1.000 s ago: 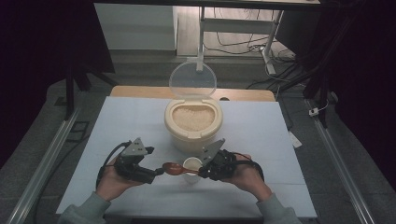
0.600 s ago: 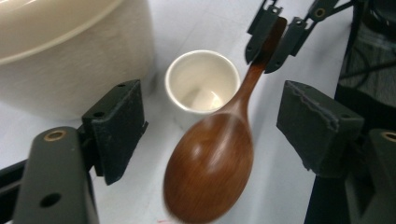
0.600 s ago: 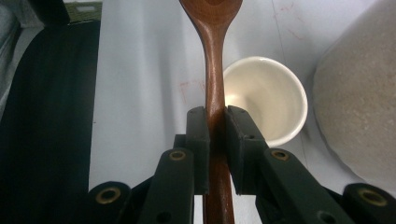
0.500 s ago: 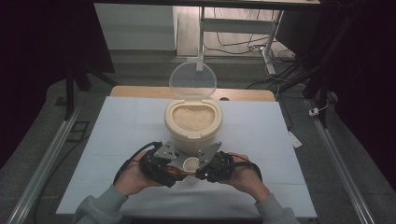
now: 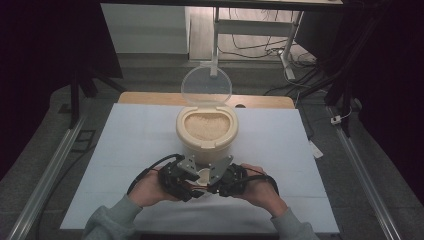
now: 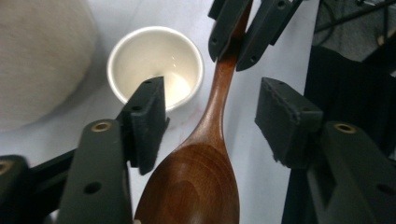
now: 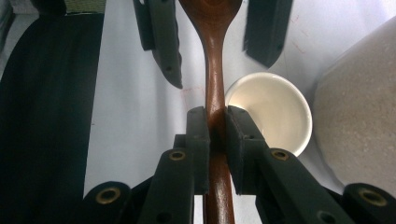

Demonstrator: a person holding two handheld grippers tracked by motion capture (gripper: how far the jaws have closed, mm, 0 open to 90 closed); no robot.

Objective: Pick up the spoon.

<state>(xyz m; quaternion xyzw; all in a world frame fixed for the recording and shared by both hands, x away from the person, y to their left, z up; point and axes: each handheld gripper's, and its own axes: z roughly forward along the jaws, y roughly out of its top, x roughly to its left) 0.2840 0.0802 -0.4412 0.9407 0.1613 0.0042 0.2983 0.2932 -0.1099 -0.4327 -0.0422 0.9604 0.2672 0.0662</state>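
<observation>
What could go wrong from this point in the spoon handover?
1. The right gripper alone clamps the wooden spoon by its handle; the left gripper stands open around the neck. Letting go before the left shuts would likely drop it.
2. The small white cup sits right beside the spoon, and one left pad overlaps its rim in the left gripper view, so closing may knock it.
3. The open rice container stands just beyond the grippers; a forward swing might strike it.

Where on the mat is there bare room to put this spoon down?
The white mat is bare left of the rice container, and right of it toward the edge. It is crowded in front, where both grippers, the wooden spoon and the small white cup meet.
</observation>
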